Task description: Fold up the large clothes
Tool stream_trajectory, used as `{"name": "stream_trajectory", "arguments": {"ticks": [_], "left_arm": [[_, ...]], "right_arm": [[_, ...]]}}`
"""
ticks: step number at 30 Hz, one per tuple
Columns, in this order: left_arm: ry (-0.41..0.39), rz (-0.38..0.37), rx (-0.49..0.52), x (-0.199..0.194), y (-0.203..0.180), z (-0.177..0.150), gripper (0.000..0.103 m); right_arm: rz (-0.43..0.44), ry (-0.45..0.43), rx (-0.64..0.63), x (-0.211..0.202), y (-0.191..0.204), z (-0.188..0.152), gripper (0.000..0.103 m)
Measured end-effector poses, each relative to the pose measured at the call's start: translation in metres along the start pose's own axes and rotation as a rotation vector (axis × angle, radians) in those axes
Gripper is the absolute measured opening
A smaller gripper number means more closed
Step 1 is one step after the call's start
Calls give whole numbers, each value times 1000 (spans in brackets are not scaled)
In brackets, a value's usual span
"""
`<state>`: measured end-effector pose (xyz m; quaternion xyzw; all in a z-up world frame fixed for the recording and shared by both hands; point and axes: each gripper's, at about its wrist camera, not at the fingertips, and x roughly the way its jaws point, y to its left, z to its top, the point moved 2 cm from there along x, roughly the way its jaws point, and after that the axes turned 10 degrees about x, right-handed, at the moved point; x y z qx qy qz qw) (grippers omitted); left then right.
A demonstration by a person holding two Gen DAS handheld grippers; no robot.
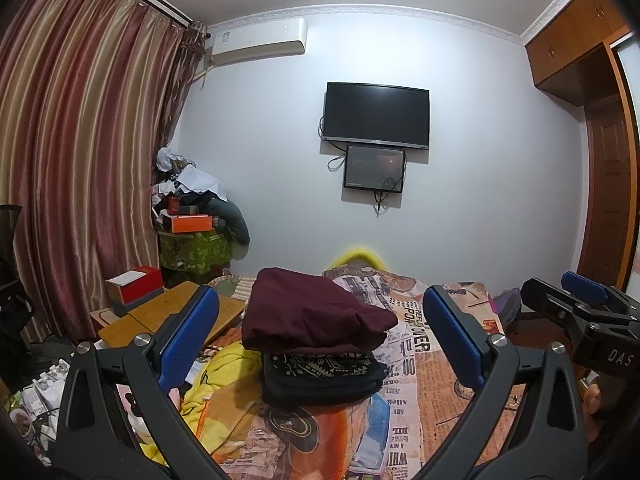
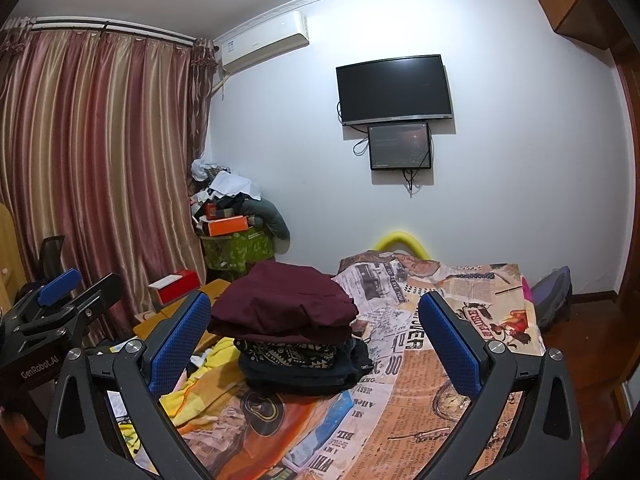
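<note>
Left wrist view: your maroon garment (image 1: 316, 312) sits folded atop the stack (image 1: 320, 376) on the bed (image 1: 440, 400); both grippers' fingers (image 1: 452, 336) spread wide, empty; folding looks finished.

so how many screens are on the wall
2: a large black screen mounted high on the wall, and a smaller screen directly beneath it, slightly overlapping its bottom edge. None seem hidden.

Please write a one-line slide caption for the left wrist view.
Open left hand-held gripper hovers before a stack of folded clothes, maroon garment on top, on a newspaper-print bedspread.
</note>
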<state>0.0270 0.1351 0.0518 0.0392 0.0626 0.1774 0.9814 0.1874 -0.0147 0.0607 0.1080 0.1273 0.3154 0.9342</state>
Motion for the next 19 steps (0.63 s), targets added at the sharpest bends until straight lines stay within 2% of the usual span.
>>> {"name": "stream_trajectory", "arguments": {"ticks": [19], "left_arm": [[17, -15, 12, 8, -4, -4, 102]], "right_arm": [[-9, 19, 11, 6, -4, -3, 103]]}}
